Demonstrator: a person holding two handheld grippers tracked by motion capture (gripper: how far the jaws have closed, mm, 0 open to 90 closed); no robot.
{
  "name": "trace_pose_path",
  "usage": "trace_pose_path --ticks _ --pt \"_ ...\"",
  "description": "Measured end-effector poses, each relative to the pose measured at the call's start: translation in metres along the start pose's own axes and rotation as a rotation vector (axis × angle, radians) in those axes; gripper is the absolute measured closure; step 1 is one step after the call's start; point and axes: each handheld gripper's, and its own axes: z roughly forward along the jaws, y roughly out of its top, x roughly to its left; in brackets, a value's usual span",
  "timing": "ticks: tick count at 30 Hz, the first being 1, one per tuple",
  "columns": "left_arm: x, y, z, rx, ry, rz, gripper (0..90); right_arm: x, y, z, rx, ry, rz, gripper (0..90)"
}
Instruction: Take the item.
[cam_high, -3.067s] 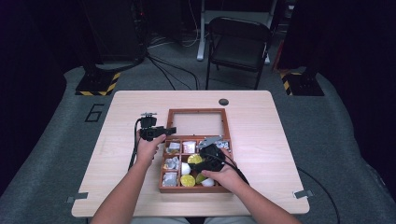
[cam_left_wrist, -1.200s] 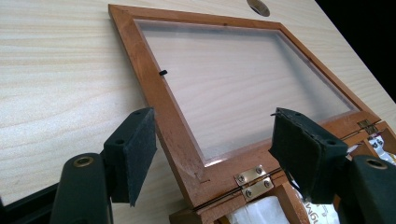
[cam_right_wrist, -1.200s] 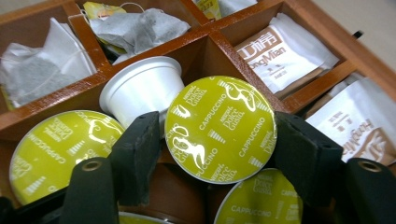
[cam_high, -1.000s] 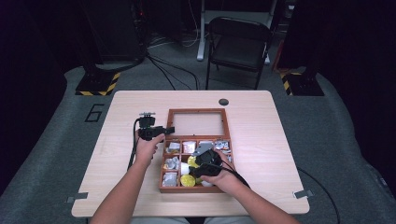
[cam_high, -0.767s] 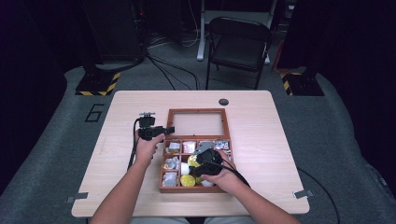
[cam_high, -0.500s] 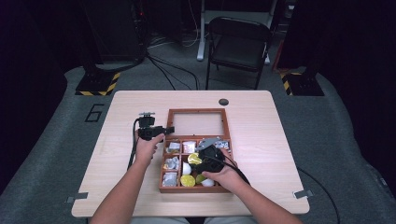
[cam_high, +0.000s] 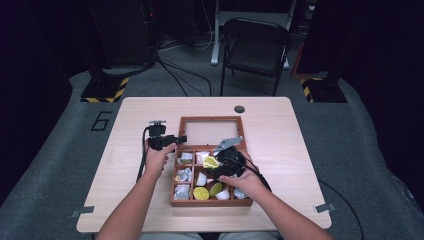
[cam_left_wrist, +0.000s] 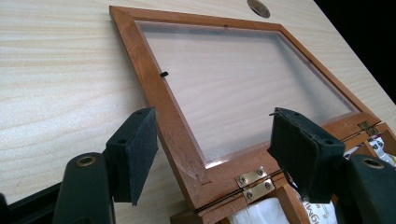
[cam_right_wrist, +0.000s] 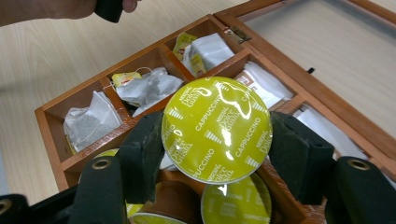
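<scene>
A wooden compartment box (cam_high: 172, 192) lies on the table with its glazed lid (cam_high: 210, 132) folded flat behind it. My right gripper (cam_high: 214, 166) is shut on a yellow-topped cappuccino capsule (cam_right_wrist: 215, 128), held above the box's middle compartments; the capsule (cam_high: 210, 162) shows in the high view too. Both pads (cam_right_wrist: 142, 156) press its rim. My left gripper (cam_left_wrist: 217, 149) stands open, its jaws straddling the lid's near-left corner by a brass hinge (cam_left_wrist: 254, 179), with no pad touching the frame. In the high view the left gripper (cam_high: 180, 139) sits at the box's left rear corner.
Compartments hold tea bags (cam_right_wrist: 147, 88), white sachets (cam_right_wrist: 210, 49) and more yellow capsules (cam_right_wrist: 236, 203). A dark round disc (cam_high: 239, 108) lies near the table's far edge. A folding chair (cam_high: 255, 47) stands beyond the table. Bare tabletop (cam_high: 295, 150) spreads on both sides of the box.
My right gripper has risen with the yellow capsule, lifting it out of the box's compartments and slightly toward the lid. The left gripper has stayed in place.
</scene>
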Motion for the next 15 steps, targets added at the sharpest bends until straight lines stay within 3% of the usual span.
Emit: trace_pose_path --ticks 15 --pt "0.000 0.000 0.000 -0.001 0.001 0.001 32.1 -0.040 -0.009 -0.034 -0.034 -0.080 0.083 37.5"
